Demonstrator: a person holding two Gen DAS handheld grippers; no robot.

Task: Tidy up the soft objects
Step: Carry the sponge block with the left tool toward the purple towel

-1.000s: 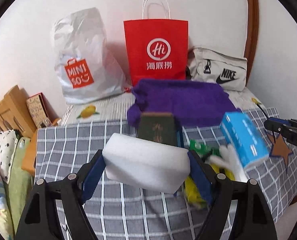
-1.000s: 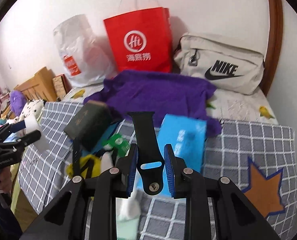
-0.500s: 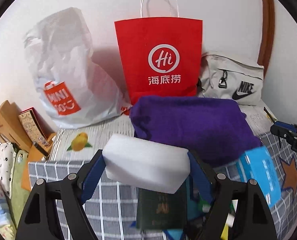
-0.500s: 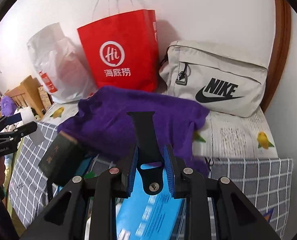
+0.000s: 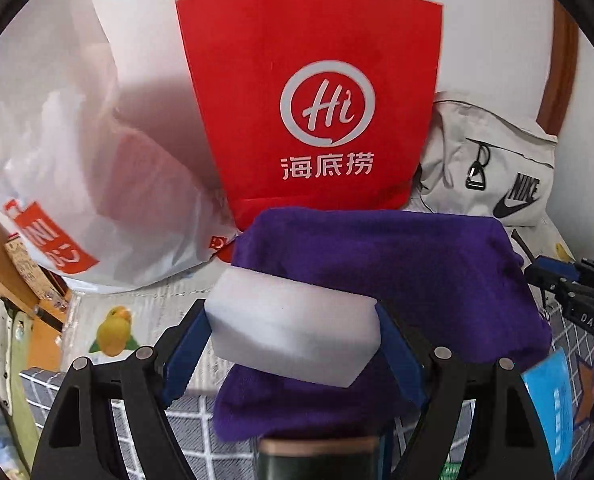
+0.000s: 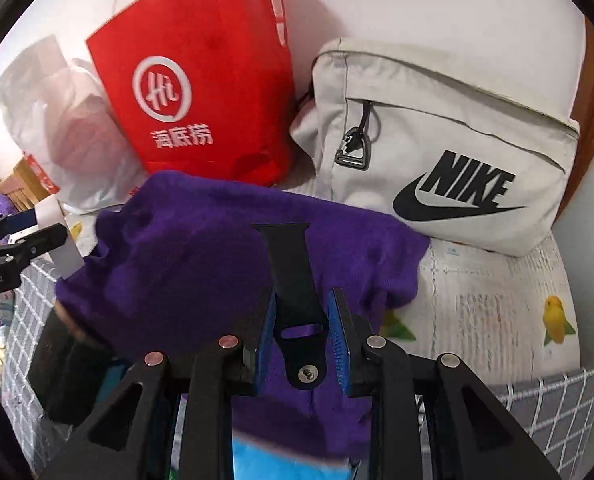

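White wall behind a bed (image 6: pixel 497 304), red paper bag (image 5: pixel 313 112) at 12 o'clock, white plastic bag (image 5: pixel 57 168) at 10, Nike pouch (image 6: pixel 449 148) at 2, purple towel (image 5: pixel 397 268) spread centre, left gripper (image 5: pixel 293 340) fingers clamped on white sponge (image 5: pixel 293 328) above the towel's near-left edge, right gripper (image 6: pixel 301 336) fingers closed on black watch strap (image 6: pixel 293 276) above the towel.

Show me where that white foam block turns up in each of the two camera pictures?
Left wrist view: the white foam block sits low in the centre, clamped in the left hand-held gripper, in front of the purple cloth.
Right wrist view: only a white sliver of it shows at the far left edge.
Shared landmark: the red paper bag standing against the wall.
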